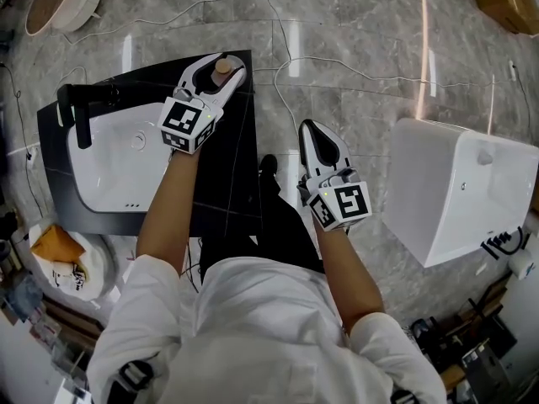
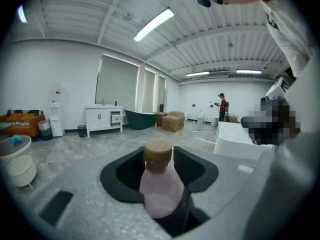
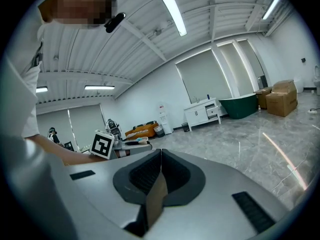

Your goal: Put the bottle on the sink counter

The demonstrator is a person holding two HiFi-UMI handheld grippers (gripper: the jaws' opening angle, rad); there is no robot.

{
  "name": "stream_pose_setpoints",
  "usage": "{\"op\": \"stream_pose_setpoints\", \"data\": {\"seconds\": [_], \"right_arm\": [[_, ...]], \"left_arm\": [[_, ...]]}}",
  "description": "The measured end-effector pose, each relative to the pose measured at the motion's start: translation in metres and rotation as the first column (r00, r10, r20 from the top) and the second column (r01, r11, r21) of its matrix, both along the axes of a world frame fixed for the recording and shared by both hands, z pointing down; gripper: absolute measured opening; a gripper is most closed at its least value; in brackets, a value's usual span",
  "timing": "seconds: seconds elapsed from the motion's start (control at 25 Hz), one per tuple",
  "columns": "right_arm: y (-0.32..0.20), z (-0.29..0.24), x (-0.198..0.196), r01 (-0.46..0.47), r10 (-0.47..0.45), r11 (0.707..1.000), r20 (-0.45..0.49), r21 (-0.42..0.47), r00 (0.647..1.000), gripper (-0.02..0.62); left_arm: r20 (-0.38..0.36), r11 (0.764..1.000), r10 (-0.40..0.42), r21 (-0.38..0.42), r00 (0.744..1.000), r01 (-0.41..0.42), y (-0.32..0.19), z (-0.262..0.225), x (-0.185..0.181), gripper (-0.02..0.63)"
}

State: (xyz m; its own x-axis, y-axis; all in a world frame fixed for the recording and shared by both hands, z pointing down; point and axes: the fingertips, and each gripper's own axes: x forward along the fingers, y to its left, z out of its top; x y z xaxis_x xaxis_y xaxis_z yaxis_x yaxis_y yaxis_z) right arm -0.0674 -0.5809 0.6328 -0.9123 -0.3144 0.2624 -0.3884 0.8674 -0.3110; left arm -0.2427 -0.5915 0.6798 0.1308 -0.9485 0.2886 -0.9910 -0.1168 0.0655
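A small pale pink bottle (image 1: 222,68) with a round wooden cap stands upright between the jaws of my left gripper (image 1: 221,74), over the far right corner of the black sink counter (image 1: 229,183). In the left gripper view the bottle (image 2: 161,189) sits in the middle of the gap, and both black pads (image 2: 127,171) stand off its sides, so the left gripper (image 2: 160,156) is open. Whether the bottle's base rests on the counter is hidden. My right gripper (image 1: 308,129) hangs to the right of the counter, over the floor, with its jaws shut and empty (image 3: 160,153).
The counter holds a white basin (image 1: 114,162) with a black faucet (image 1: 81,112) at its left. A large white fixture (image 1: 459,192) stands on the floor at the right. Cables (image 1: 337,66) trail across the grey marble floor behind the counter. A bag (image 1: 57,249) lies at lower left.
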Motion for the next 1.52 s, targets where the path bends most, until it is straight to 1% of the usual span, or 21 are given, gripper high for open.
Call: {"op": "stream_pose_setpoints", "data": {"seconds": [0.08,0.24,0.4,0.48,0.6,0.68,0.8,0.88,1.0,1.12,1.24,1.4,1.52], "right_arm": [[0.0,-0.003,0.003,-0.019,0.019,1.0,0.008,-0.008,1.0,0.015],[0.0,-0.018,0.009,-0.045,0.045,0.999,0.029,-0.011,0.999,0.015],[0.011,-0.046,0.012,-0.038,0.037,0.999,0.05,0.014,0.998,0.015],[0.019,-0.066,0.014,-0.031,0.029,0.999,0.062,0.041,0.998,0.015],[0.033,-0.098,0.02,-0.026,0.019,0.996,0.08,0.085,0.997,0.015],[0.05,-0.119,0.023,-0.016,0.006,0.993,0.09,0.116,0.996,0.015],[0.071,-0.152,0.025,-0.011,-0.01,0.983,0.111,0.186,0.994,0.015],[0.082,-0.174,0.026,-0.023,-0.007,0.974,0.131,0.227,0.991,0.015],[0.112,-0.202,0.041,-0.041,0.004,0.965,0.143,0.258,0.99,0.015],[0.154,-0.22,0.064,-0.063,0.022,0.959,0.149,0.276,0.989,0.015],[0.19,-0.233,0.072,-0.072,0.019,0.95,0.173,0.303,0.985,0.015],[0.244,-0.24,0.083,-0.051,-0.01,0.943,0.181,0.328,0.983,0.015],[0.279,-0.242,0.092,-0.031,-0.028,0.937,0.165,0.347,0.986,0.015]], "left_arm": [[0.003,1.0,-0.001,-0.011,1.0,0.001,0.005,-0.003,0.0,0.184],[0.002,0.999,-0.042,-0.033,0.999,0.042,0.028,-0.015,-0.008,0.184],[-0.04,0.994,-0.098,-0.044,0.994,0.097,0.07,-0.038,-0.009,0.181],[-0.07,0.992,-0.121,-0.033,0.99,0.119,0.094,-0.059,-0.005,0.164],[-0.122,0.989,-0.141,0.018,0.982,0.144,0.125,-0.1,0.004,0.152],[-0.135,0.985,-0.154,0.061,0.979,0.163,0.149,-0.13,0.01,0.133],[-0.142,0.972,-0.162,0.148,0.977,0.182,0.178,-0.177,0.011,0.109],[-0.133,0.963,-0.151,0.205,0.979,0.177,0.195,-0.208,0.011,0.1],[-0.118,0.958,-0.123,0.246,0.985,0.149,0.234,-0.245,0.026,0.08],[-0.108,0.956,-0.098,0.264,0.989,0.124,0.285,-0.268,0.048,0.066],[-0.094,0.948,-0.093,0.296,0.991,0.117,0.328,-0.282,0.056,0.052],[-0.095,0.94,-0.093,0.321,0.991,0.119,0.384,-0.289,0.07,0.026],[-0.101,0.936,-0.093,0.331,0.991,0.122,0.417,-0.29,0.081,0.02]]}}
